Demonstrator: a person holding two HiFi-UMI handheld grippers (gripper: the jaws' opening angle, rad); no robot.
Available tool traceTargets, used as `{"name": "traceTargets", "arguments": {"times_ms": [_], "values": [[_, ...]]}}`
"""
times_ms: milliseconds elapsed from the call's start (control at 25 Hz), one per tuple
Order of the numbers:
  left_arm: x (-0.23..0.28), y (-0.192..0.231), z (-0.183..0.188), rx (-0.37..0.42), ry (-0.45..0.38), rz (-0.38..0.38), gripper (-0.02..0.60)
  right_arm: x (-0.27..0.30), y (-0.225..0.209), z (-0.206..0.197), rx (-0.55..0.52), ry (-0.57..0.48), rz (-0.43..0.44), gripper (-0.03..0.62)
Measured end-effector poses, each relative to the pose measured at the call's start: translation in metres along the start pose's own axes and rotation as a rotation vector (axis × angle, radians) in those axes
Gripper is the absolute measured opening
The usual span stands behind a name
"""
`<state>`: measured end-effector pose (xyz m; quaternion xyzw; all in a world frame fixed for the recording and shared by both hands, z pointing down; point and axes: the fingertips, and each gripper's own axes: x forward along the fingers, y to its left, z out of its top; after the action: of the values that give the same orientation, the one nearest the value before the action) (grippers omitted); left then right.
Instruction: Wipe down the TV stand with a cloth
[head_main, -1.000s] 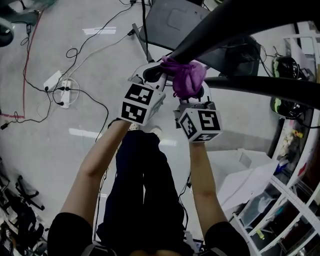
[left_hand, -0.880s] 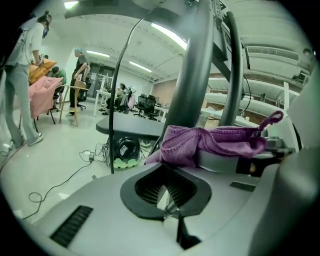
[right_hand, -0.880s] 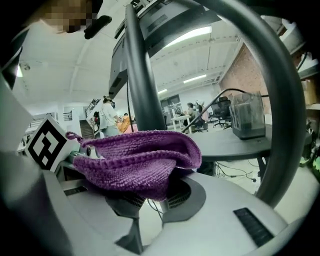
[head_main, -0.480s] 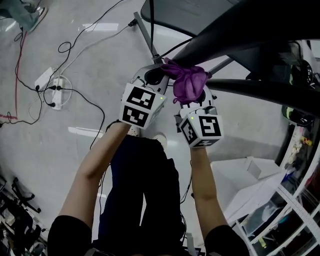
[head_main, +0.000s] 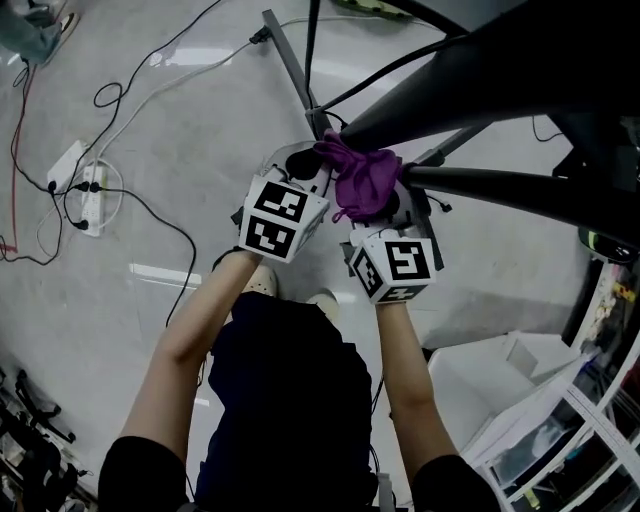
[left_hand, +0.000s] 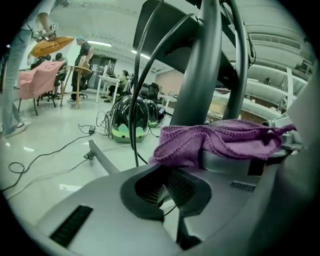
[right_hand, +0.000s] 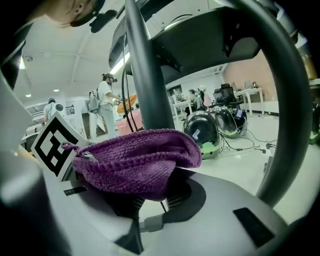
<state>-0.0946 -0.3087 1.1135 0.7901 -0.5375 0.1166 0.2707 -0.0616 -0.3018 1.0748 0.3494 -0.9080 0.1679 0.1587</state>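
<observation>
A purple knitted cloth (head_main: 365, 180) is bunched over the tips of my right gripper (head_main: 385, 200), which is shut on it. In the right gripper view the cloth (right_hand: 137, 162) drapes over the jaws of the right gripper (right_hand: 150, 200). My left gripper (head_main: 300, 162) is close beside it on the left, jaws together with nothing seen between them. In the left gripper view the left gripper (left_hand: 167, 187) sits just below the cloth's edge (left_hand: 215, 142). The black TV stand (head_main: 500, 75) rises right behind the cloth, and its post (left_hand: 200, 75) (right_hand: 145, 75) fills both gripper views.
Cables and a white power strip (head_main: 85, 185) lie on the pale floor at left. A grey stand leg (head_main: 285, 55) runs up the floor. White shelving (head_main: 570, 440) and a white box (head_main: 480, 365) are at lower right. Helmets (left_hand: 132, 117) and people stand far back.
Both grippers, still side by side with the cloth, have dropped slightly in the head view. The stand's dark bars now cover more of the upper right.
</observation>
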Motion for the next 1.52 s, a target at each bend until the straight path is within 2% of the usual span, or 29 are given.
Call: {"name": "traceTargets", "arguments": {"times_ms": [200, 400, 560, 680, 840, 1000, 1120, 1240, 1520], "values": [[0.029, 0.016, -0.048, 0.002, 0.025, 0.005, 0.006, 0.020, -0.009, -0.051, -0.012, 0.020, 0.020, 0.064], [0.049, 0.026, -0.081, 0.008, 0.080, 0.001, 0.006, 0.034, -0.017, -0.086, 0.025, 0.061, 0.014, 0.064], [0.041, 0.021, -0.089, -0.024, 0.138, 0.002, 0.006, 0.030, -0.014, -0.089, 0.047, 0.098, -0.013, 0.064], [0.013, 0.003, -0.069, -0.029, 0.155, -0.002, 0.006, 0.005, -0.004, -0.064, 0.052, 0.116, -0.022, 0.064], [-0.041, -0.029, 0.002, -0.015, 0.118, 0.006, 0.006, -0.052, 0.017, 0.015, 0.033, 0.100, -0.036, 0.064], [-0.116, -0.087, 0.098, -0.003, 0.102, -0.025, 0.006, -0.128, 0.046, 0.129, 0.029, 0.061, -0.047, 0.064], [-0.161, -0.126, 0.183, 0.034, 0.052, -0.061, 0.006, -0.176, 0.055, 0.224, 0.004, -0.005, -0.063, 0.064], [-0.195, -0.164, 0.271, 0.079, -0.036, -0.104, 0.006, -0.216, 0.059, 0.323, -0.043, -0.090, -0.088, 0.064], [-0.271, -0.260, 0.425, 0.160, -0.130, -0.193, 0.006, -0.323, 0.070, 0.501, -0.117, -0.243, -0.084, 0.064]]}}
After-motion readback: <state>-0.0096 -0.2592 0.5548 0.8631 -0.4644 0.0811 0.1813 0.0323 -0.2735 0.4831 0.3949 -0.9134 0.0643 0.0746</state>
